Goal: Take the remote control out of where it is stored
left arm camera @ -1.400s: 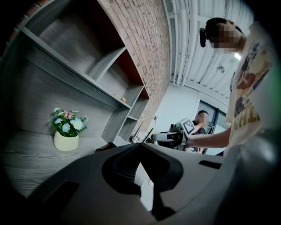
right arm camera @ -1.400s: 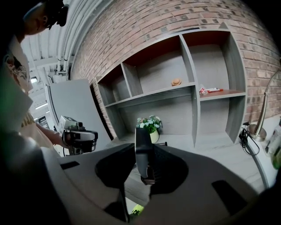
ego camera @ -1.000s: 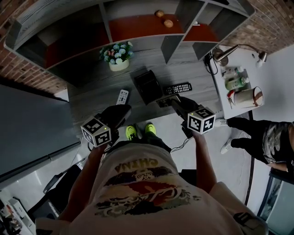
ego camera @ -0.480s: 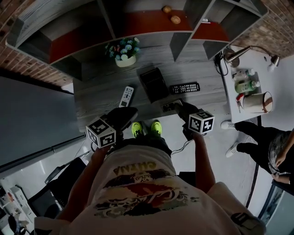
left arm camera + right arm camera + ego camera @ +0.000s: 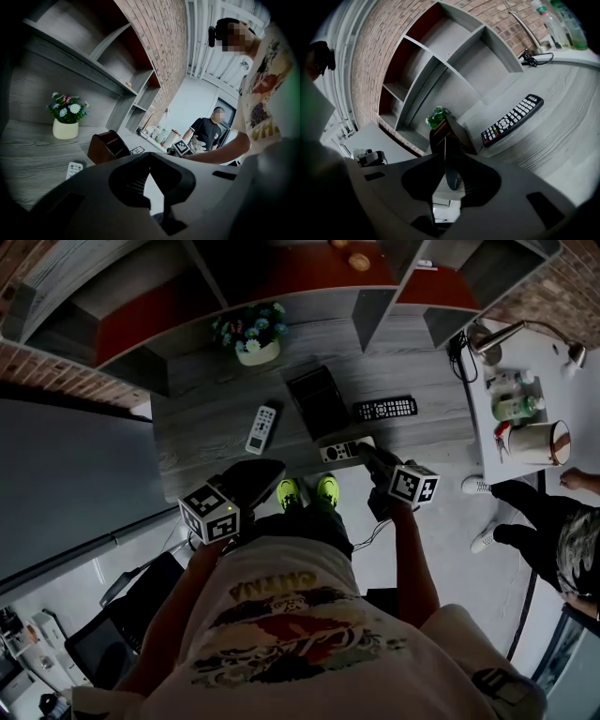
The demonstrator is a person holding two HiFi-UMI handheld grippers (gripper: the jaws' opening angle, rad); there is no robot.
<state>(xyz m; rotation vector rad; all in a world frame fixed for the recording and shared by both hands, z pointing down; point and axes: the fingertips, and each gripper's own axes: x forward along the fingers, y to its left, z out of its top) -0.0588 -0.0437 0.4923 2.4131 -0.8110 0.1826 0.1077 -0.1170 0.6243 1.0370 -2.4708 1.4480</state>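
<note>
**Remote out of the holder and in my right gripper, not yet let go**

Left of centre in the head view, a white remote (image 5: 262,427) lies flat on the grey tabletop (image 5: 202,446). Below it my left gripper (image 5: 270,469) hangs at the tabletop's front edge, its jaws a narrow gap apart with nothing between them. At centre stands the dark holder (image 5: 319,401); I cannot see into it well enough to say whether anything is left inside. Just below it, at the front edge, is the light-faced remote (image 5: 339,451), clamped at one end in my right gripper (image 5: 367,452). Whether it rests on the wood I cannot tell. To the right of the holder a black remote (image 5: 385,409) lies on its own. I judge the taking-out as good as done: the light-faced remote is clear of the holder, and what is left is to lay it down and release it.

The only writing I can read is "CHINA", upside down on my shirt (image 5: 281,615) in the lower middle of the frame. The print on the remotes' buttons is too small to read
</note>
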